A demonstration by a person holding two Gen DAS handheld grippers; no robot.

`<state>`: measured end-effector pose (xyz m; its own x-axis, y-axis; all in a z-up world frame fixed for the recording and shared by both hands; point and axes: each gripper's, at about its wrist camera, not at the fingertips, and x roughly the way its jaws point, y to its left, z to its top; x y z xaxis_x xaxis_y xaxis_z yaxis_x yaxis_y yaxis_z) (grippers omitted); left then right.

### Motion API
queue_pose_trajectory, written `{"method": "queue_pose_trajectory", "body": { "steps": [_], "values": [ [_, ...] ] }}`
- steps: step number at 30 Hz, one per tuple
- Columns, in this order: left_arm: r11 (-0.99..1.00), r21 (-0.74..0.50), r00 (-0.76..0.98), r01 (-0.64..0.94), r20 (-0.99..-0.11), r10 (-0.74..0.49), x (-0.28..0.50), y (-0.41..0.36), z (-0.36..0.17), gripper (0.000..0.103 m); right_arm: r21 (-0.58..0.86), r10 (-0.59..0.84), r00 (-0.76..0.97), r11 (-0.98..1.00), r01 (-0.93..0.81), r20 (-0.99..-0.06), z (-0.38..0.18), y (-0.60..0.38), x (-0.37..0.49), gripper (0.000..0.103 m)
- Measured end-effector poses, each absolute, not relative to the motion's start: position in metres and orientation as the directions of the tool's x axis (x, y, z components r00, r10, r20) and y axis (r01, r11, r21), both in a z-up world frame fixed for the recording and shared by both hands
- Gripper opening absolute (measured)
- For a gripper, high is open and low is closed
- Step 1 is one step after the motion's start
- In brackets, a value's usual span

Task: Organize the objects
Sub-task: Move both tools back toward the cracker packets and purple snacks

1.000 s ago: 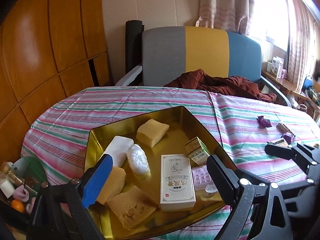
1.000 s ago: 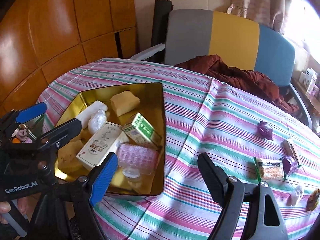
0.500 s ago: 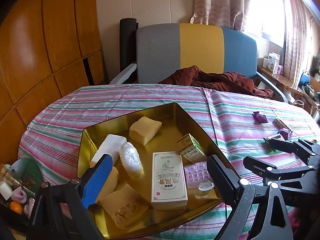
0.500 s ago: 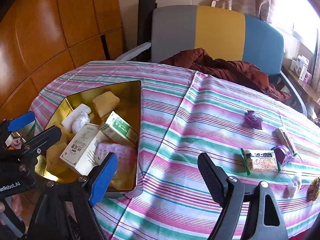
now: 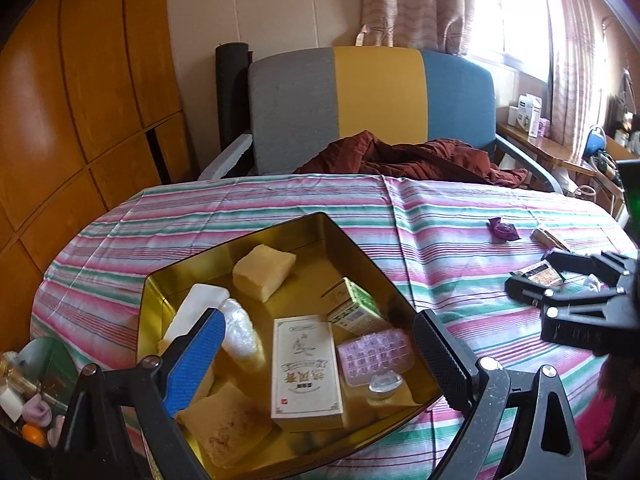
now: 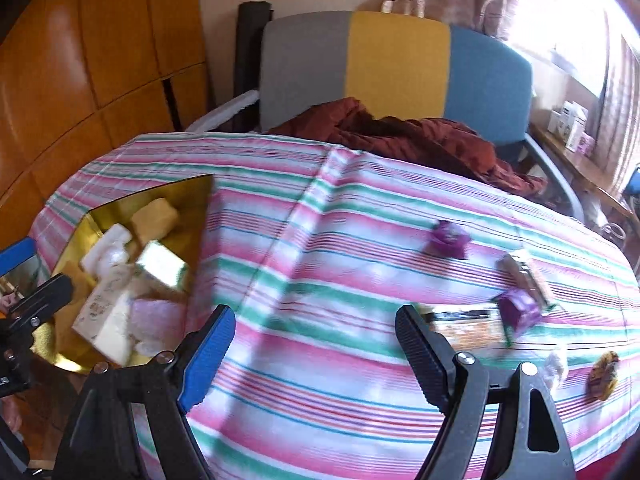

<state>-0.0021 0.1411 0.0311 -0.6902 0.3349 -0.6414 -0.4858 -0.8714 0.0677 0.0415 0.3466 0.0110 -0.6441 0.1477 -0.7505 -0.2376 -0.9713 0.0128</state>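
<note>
Striped-cloth surface point(image 6: 328, 240) before tricolour chair point(image 5: 372, 100), wood panelling point(image 5: 80, 80) leftward; gold tray point(image 5: 360, 256), scattered snacks; left gripper point(image 5: 320, 356), right gripper point(image 6: 316, 344) both spread, empty.

A wide band of bare striped counter point(image 6: 320, 264) lies open right of the gold tin point(image 5: 360, 256), up to the purple wrapper point(image 6: 448, 240). Inside the tin, the white carton point(image 5: 306, 368), green box point(image 5: 352, 308) and pink blister pack point(image 5: 374, 356) crowd its near right corner; its far corner is bare.
</note>
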Motion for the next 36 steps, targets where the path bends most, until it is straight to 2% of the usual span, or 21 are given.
{"method": "queue_pose_trajectory", "body": {
  "steps": [9, 13, 19, 25, 36],
  "values": [
    [-0.841, 0.074, -0.668, -0.535, -0.647, 0.368, -0.004, 0.164, 0.032, 0.096, -0.067, 0.295, -0.602, -0.926, -0.371, -0.742, 0.025, 0.425, 0.051, 0.084],
    [-0.833, 0.076, -0.663, -0.548, -0.647, 0.377, -0.005, 0.173, 0.032, 0.096, -0.143, 0.389, -0.588, -0.896, -0.42, -0.709, 0.035, 0.46, 0.061, 0.084],
    [-0.816, 0.069, -0.637, -0.574, -0.664, 0.392, -0.006, 0.19, 0.031, 0.096, -0.179, 0.539, -0.548, -0.797, -0.577, -0.64, 0.031, 0.521, 0.081, 0.084],
    [-0.781, 0.077, -0.612, -0.62, -0.67, 0.42, 0.0, 0.218, 0.032, 0.096, -0.035, 0.501, -0.489, -0.723, -0.69, -0.714, 0.007, 0.57, 0.092, 0.084],
    [-0.622, 0.083, -0.479, -0.778, -0.72, 0.502, 0.016, 0.312, 0.013, 0.096, 0.16, 0.46, -0.513, -0.612, -0.775, -0.725, 0.009, 0.603, 0.125, 0.084]
  ]
}}
